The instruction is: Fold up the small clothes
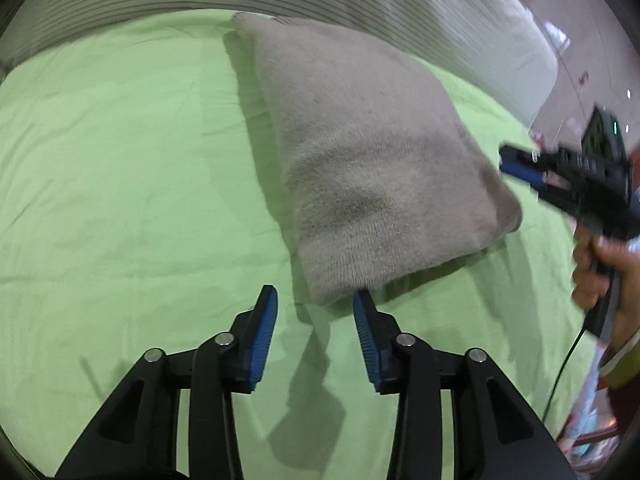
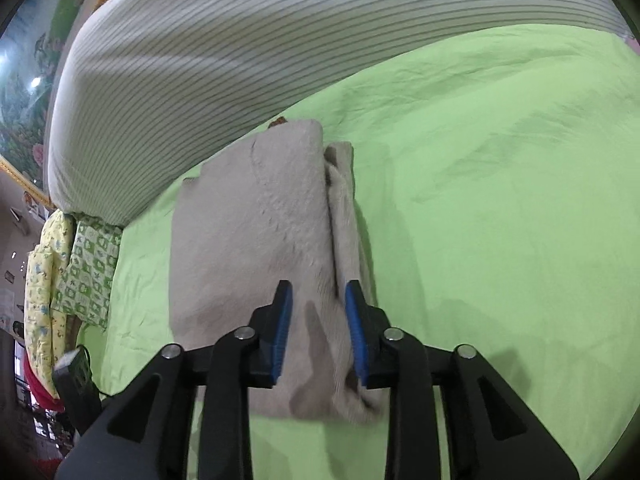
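The folded grey cloth lies on the green sheet, its long side pointing away from both hands, with the left gripper and right gripper open, empty, and the right one probably nearer.

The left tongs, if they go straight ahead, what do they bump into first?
Probably the near corner of the folded grey garment; the left tongs, open and empty, point just at it above the green sheet.
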Motion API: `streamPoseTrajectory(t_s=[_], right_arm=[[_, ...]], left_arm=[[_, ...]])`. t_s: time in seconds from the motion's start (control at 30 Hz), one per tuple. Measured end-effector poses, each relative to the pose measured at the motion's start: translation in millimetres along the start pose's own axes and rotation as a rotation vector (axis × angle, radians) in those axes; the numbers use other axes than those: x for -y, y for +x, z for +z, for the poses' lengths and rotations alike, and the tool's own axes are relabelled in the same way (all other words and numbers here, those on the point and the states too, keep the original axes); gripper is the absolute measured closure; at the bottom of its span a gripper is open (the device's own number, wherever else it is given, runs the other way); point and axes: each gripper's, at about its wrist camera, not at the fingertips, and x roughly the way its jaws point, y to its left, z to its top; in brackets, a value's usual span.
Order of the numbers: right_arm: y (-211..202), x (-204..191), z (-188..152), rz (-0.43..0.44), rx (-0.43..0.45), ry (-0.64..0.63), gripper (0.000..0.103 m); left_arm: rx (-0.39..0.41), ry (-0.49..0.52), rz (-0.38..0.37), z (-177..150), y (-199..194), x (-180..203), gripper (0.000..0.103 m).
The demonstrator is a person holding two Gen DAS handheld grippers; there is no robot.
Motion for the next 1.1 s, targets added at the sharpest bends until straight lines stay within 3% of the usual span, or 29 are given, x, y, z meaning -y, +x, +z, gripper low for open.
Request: streamPoseTrajectory(t_s=[0.07, 0.13, 0.23, 0.47, 0.63, 0.7, 0.77, 0.83, 0.87, 0.93, 1.0, 1.1], right_arm=[[-4, 0, -9, 0.001, 0.001, 0.002, 0.055], [-8, 2, -17, 0.0, 0.001, 0.009, 0.053], [-5, 8, -29, -0.005, -0.019, 0.039, 0.053], [8, 20, -35, -0.004, -0.046, 0.065, 0.053], [24, 28, -40, -0.08, -0.105, 0.0, 0.053], [25, 37, -41, -0.042, -0.106, 0.032, 0.054], [26, 38, -41, -0.038, -0.111, 0.031, 0.056], [30, 37, -39, -0.035, -0.118, 0.022, 0.064], [33, 35, -38, -0.018, -0.126, 0.027, 0.073], [36, 31, -39, -0.026, -0.134, 0.014, 0.077], [35, 26, -40, -0.048, -0.133, -0.011, 0.085], [28, 25, -42, -0.058, -0.127, -0.021, 0.09]], left_arm=[[0.024, -0.05, -0.024, 1, -8, -4, 0.047], [0.048, -0.103, -0.066, 7, -16, -11, 0.046], [0.048, -0.168, -0.107, 19, -18, -18, 0.032], [-0.03, -0.197, -0.12, 39, 27, -4, 0.032], [-0.098, -0.183, -0.053, 41, 58, -3, 0.032], [-0.096, -0.193, -0.063, 41, 62, -5, 0.031], [-0.091, -0.186, -0.064, 43, 63, -4, 0.032], [-0.086, -0.185, -0.065, 44, 66, -2, 0.034], [-0.083, -0.185, -0.067, 44, 68, -1, 0.043], [-0.089, -0.183, -0.105, 42, 71, 0, 0.063], [-0.094, -0.204, -0.128, 40, 74, -3, 0.066], [-0.096, -0.209, -0.146, 38, 70, -7, 0.069]])
